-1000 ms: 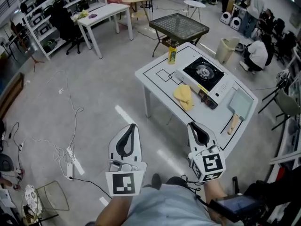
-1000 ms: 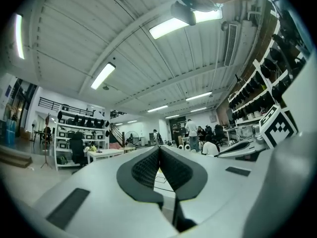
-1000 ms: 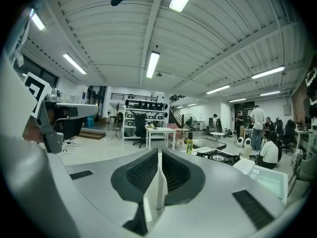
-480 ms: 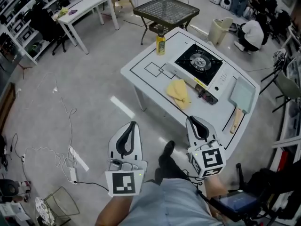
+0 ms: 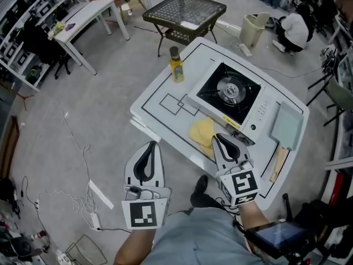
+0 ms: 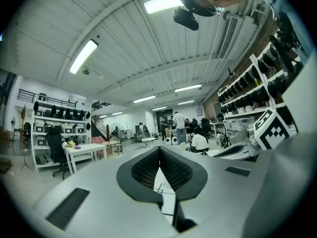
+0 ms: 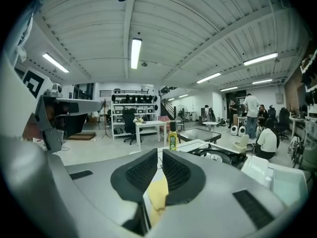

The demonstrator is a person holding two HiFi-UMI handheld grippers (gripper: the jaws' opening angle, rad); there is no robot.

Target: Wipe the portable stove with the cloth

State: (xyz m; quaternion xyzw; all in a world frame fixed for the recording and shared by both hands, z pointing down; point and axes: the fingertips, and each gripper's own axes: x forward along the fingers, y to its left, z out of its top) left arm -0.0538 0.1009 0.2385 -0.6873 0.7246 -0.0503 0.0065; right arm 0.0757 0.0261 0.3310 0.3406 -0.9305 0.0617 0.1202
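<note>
The portable stove [image 5: 230,93], white with a black top and a round burner, stands on the white table [image 5: 160,101]. A yellow cloth [image 5: 201,131] lies crumpled against its near side. My right gripper [image 5: 217,138] is shut and empty, with its tips just over the cloth's near edge. The right gripper view shows the cloth [image 7: 158,195] through the slit between the jaws of the right gripper [image 7: 160,152], and the stove [image 7: 214,156] beyond. My left gripper [image 5: 153,146] is shut and empty, off the table's near edge. In its own view the left gripper [image 6: 159,150] frames only the table top [image 6: 162,188].
A yellow bottle [image 5: 176,65] stands at the table's far left. A teal board with a wooden handle [image 5: 287,127] lies right of the stove. Beyond are a black mesh table [image 5: 185,12], a white desk [image 5: 88,15], a bin [image 5: 252,29] and a crouching person [image 5: 292,29]. Cables [image 5: 77,164] trail on the floor.
Both grippers have come forward to the table, which now fills more of the view. The right gripper's tips have reached the cloth's near edge. Both jaws stay shut.
</note>
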